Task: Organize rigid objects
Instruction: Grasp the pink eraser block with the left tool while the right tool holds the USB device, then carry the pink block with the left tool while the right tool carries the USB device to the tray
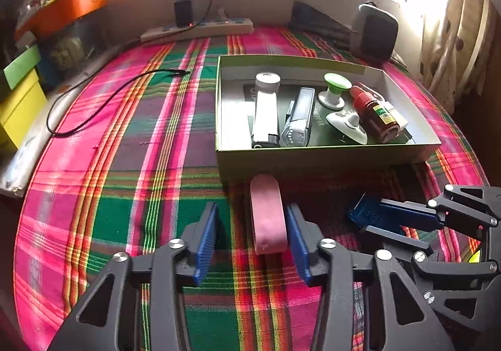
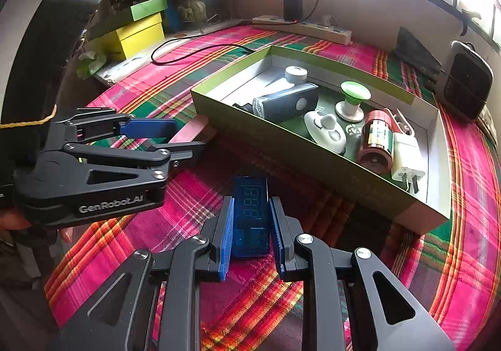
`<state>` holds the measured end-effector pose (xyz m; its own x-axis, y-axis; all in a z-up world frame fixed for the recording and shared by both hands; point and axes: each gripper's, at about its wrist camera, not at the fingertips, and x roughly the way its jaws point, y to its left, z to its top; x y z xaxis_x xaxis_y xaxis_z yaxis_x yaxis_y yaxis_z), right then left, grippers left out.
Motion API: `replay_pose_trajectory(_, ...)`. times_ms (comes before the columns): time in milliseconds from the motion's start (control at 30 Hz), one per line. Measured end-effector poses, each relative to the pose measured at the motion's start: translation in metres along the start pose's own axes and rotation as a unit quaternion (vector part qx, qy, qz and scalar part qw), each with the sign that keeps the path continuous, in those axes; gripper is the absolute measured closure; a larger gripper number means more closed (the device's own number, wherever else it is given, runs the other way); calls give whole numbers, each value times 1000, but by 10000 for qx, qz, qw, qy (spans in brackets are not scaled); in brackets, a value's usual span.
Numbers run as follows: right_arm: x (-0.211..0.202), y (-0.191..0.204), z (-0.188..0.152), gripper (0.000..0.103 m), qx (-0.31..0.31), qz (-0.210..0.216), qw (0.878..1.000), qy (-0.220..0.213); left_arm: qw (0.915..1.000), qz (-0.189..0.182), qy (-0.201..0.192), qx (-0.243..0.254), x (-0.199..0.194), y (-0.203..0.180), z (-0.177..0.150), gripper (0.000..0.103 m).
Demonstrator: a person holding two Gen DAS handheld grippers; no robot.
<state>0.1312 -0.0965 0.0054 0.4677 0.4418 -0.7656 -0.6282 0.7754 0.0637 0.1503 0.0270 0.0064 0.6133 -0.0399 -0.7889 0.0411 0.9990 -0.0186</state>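
You are seeing one open green cardboard box [image 1: 325, 160], and seven things are lying inside it. You are also seeing one flat pink oblong piece [image 1: 268, 216] and one translucent blue meter with digits [image 2: 251, 216], both sitting outside on the one checked pink-green cloth [image 1: 125, 163].

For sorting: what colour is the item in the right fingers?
Translucent blue gadget, clearest in right wrist view.

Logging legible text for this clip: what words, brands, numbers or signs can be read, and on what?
"GenRobot.AI": on the left gripper body, in the right wrist view.
"888": segment digits on the blue device clamped in the right gripper.
Brown bottle: label too small to read.
Green box: floor print unreadable.
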Motion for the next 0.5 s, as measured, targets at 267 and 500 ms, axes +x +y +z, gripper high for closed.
replay_pose_trajectory(267,-1,-2,-1,80,40,22,10000,-24,9999,24,-62,133,0,-5,0,81)
replay_pose_trajectory(500,-1,-1,-1,80,42,26,10000,-17,9998,78,-111,177,0,-4,-1,86)
